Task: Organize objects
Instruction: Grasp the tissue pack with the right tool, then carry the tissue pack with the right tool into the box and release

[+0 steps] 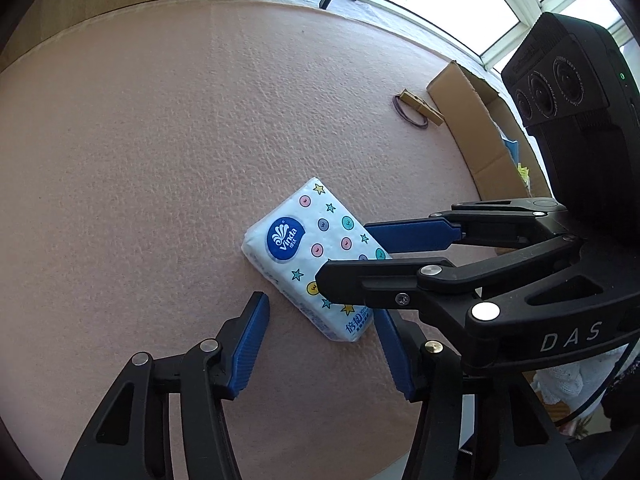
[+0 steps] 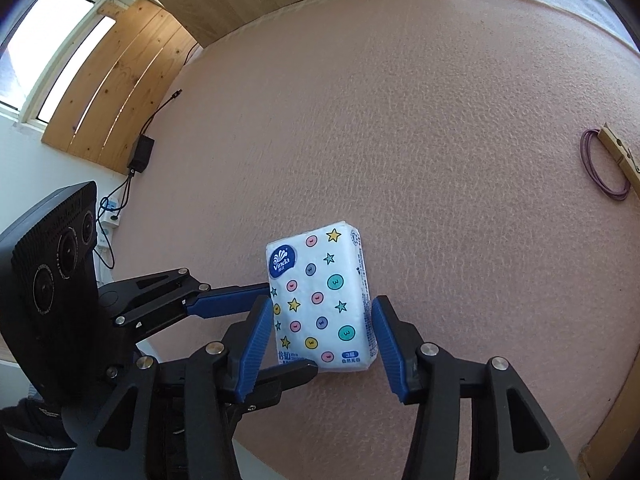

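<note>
A white Vinda tissue pack (image 1: pixel 316 256) with coloured dots and stars lies flat on the pink mat (image 1: pixel 160 160). It also shows in the right wrist view (image 2: pixel 320 300). My right gripper (image 2: pixel 320 336) is open, with its blue fingers on either side of the pack's near end, close to its sides. It shows in the left wrist view (image 1: pixel 384 256) coming in from the right over the pack. My left gripper (image 1: pixel 320 344) is open and empty, just short of the pack's near corner. In the right wrist view it (image 2: pixel 276 332) reaches in from the left beside the pack.
A wooden clothespin (image 1: pixel 422 107) and a purple hair tie (image 1: pixel 408 114) lie at the far right of the mat. An open cardboard box (image 1: pixel 480 132) with a few items stands beyond them. A wooden panel (image 2: pixel 120 80) and cables (image 2: pixel 136 152) are off the mat's left edge.
</note>
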A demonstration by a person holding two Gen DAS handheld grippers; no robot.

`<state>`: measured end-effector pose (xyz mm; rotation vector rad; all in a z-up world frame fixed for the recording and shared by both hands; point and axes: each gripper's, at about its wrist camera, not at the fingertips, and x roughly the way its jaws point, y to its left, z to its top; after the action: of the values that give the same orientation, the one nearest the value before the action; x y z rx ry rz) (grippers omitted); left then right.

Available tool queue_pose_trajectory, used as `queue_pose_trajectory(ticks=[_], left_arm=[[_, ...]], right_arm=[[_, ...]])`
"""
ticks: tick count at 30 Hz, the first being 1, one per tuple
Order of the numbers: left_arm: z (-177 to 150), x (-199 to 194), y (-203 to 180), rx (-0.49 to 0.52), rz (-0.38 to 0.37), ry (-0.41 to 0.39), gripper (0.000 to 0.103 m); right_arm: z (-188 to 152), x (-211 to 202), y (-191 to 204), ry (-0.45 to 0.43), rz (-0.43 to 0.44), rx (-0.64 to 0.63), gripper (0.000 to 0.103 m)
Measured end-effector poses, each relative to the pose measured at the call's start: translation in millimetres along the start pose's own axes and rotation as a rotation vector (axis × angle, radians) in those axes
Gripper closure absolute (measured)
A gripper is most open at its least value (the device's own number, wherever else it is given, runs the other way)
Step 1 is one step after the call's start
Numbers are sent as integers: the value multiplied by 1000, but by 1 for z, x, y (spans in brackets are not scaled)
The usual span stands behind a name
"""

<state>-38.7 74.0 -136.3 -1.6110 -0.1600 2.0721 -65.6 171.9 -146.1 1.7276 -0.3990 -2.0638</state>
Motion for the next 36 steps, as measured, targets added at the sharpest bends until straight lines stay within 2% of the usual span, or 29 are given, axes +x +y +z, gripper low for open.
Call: queue_pose_trajectory(ticks=[4,10,18,28,36], left_arm=[[-1,-1,-3,6,-7,-1,53],[1,-6,-8,8,-2,-13,54],[12,-14,-35,61,-9,-40,54],[38,-22,-107,204,-39,-87,54],[63,-7,-178,328,-93,-95,54]], right_arm=[[-2,-2,-1,-8,-3,8,64],[-6,-8,-3,-37,-3,31,73],[-23,-38,-7,-131,-16,70,74],[-43,-103,-27,-272,-47,134,74],[-67,-155,-56,-384,-125,191,74]])
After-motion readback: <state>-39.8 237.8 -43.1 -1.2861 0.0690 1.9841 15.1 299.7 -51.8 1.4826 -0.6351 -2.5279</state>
